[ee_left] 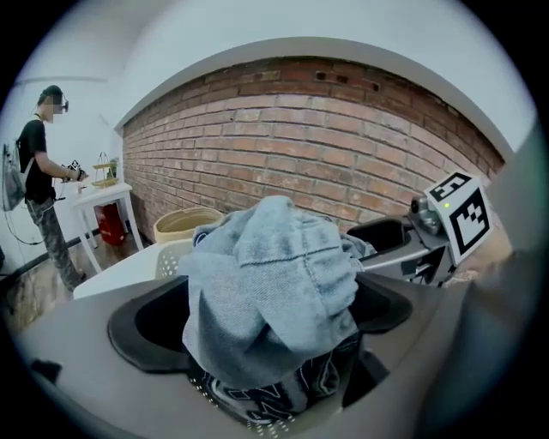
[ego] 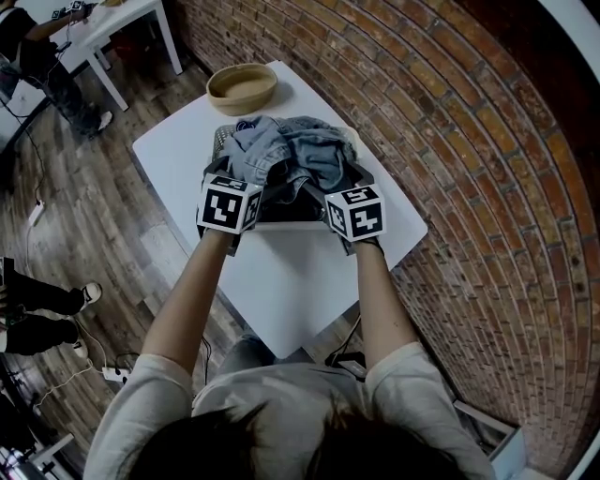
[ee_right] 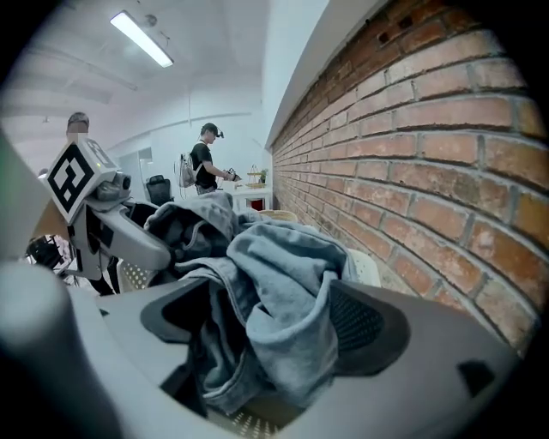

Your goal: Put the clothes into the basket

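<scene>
A heap of blue denim clothes (ego: 291, 155) fills a perforated basket (ego: 221, 141) in the middle of the white table (ego: 281, 291). My left gripper (ego: 246, 180) is at the basket's near left. Its jaws stand wide, with a pale denim fold (ee_left: 274, 274) bulging loosely between them over a dark printed garment (ee_left: 266, 399). At the near right, my right gripper (ego: 333, 186) is open too. A grey-blue denim piece (ee_right: 287, 291) hangs between its jaws and lies against the right pad (ee_right: 369, 321). Each gripper's marker cube shows in the other's view.
A round wooden bowl (ego: 242, 87) sits at the table's far end. The brick wall (ego: 450, 141) runs close along the right side. Another white table (ego: 122, 19) and a person (ego: 37, 56) stand at the far left. Someone's legs (ego: 37, 314) are on the wooden floor.
</scene>
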### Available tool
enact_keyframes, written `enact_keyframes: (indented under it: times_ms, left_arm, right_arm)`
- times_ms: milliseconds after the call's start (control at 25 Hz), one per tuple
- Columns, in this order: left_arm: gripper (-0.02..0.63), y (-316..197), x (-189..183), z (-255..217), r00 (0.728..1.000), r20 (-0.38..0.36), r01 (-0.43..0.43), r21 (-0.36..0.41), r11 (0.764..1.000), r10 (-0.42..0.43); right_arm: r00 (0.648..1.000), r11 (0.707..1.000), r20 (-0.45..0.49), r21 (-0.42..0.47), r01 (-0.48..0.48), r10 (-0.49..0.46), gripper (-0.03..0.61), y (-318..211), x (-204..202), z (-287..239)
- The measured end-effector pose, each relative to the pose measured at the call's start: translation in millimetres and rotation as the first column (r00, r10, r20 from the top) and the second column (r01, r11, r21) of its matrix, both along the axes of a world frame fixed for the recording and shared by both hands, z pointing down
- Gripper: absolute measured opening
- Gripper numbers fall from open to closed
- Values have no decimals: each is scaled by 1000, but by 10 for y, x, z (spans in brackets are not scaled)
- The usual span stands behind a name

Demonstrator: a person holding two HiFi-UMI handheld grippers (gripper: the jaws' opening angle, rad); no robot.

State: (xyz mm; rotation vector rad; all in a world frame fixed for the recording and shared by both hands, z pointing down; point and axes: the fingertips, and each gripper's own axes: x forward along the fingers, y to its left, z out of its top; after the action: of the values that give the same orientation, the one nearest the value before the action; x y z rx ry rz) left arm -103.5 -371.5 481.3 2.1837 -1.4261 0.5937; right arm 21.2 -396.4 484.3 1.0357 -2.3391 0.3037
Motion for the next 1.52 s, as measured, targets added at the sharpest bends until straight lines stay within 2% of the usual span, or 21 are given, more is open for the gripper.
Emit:
enact_keyframes:
  times_ms: [440, 720, 760, 840, 920, 1040, 1160, 1280, 1360, 1520]
  left_arm:
    - [561, 156, -12, -452, 999, -33, 27, 161, 987, -22]
    - [558, 250, 87, -604, 999, -54, 20, 208, 978, -9]
    - [558, 262, 107, -614, 999, -54, 18, 214, 977, -7]
    - [544, 285, 137, -641, 999, -49, 15, 232, 973, -4]
    - [436, 315, 139, -678, 999, -51, 22, 252, 967, -9]
    - [376, 361, 154, -694, 999, -48, 15, 257, 966, -3]
    - [189, 408, 147, -720, 999, -47, 27, 265, 964, -15]
    - [72, 470, 158, -770, 999, -31, 33, 286, 958, -26]
    - [35, 518, 178, -818, 999, -23, 37, 306, 951, -31]
    - [9, 663, 249, -970, 999, -31, 46, 344, 938, -38]
  right_arm:
    - [1000, 996, 0, 84, -4, 4, 423, 236, -3, -322]
    - [998, 991, 65, 127, -34, 26, 419, 340, 49, -545]
    - [997, 991, 69, 131, -37, 28, 409, 351, 51, -550]
    - [996, 988, 83, 144, -49, 38, 343, 378, 57, -574]
    - [994, 986, 97, 156, -58, 43, 286, 410, 45, -606]
    - [993, 984, 109, 172, -54, 36, 254, 453, 1, -656]
    - [991, 976, 130, 207, -63, 37, 166, 492, -26, -746]
    - [987, 969, 159, 238, -69, 32, 86, 557, -67, -833]
    - [986, 962, 167, 262, -75, 31, 37, 610, -90, -889]
    - [979, 945, 200, 316, -89, 26, 9, 758, -119, -1077]
